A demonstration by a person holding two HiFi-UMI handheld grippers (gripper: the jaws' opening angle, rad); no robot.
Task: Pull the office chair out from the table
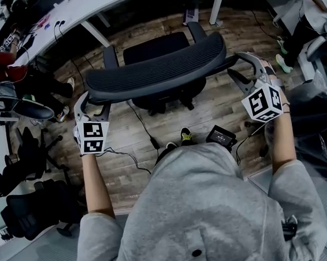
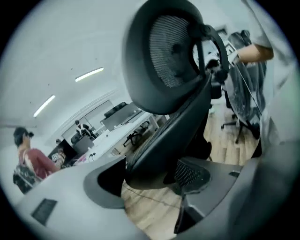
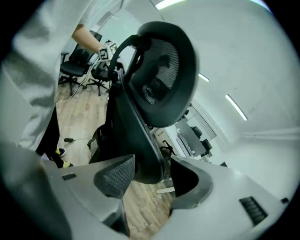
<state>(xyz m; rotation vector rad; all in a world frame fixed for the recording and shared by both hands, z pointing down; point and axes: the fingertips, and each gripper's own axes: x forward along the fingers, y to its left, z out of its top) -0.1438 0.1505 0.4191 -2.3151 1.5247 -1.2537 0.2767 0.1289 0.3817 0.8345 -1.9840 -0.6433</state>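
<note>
The black mesh-backed office chair (image 1: 156,71) stands on the wood floor in front of me, its seat a short way out from the white table (image 1: 95,6). My left gripper (image 1: 93,102) is at the left end of the backrest's top edge and my right gripper (image 1: 242,65) at the right end. In the left gripper view the backrest (image 2: 164,51) runs between the jaws of the left gripper (image 2: 150,176), which stand wide with a gap beside it. The right gripper view shows the same: the backrest (image 3: 159,79) passes between the spread jaws of the right gripper (image 3: 150,177).
A black box (image 1: 221,135) and cables lie on the floor by my feet. Other black chairs (image 1: 27,212) stand at the left. A person in red (image 1: 3,66) sits at the far left and another person (image 1: 309,20) at the far right.
</note>
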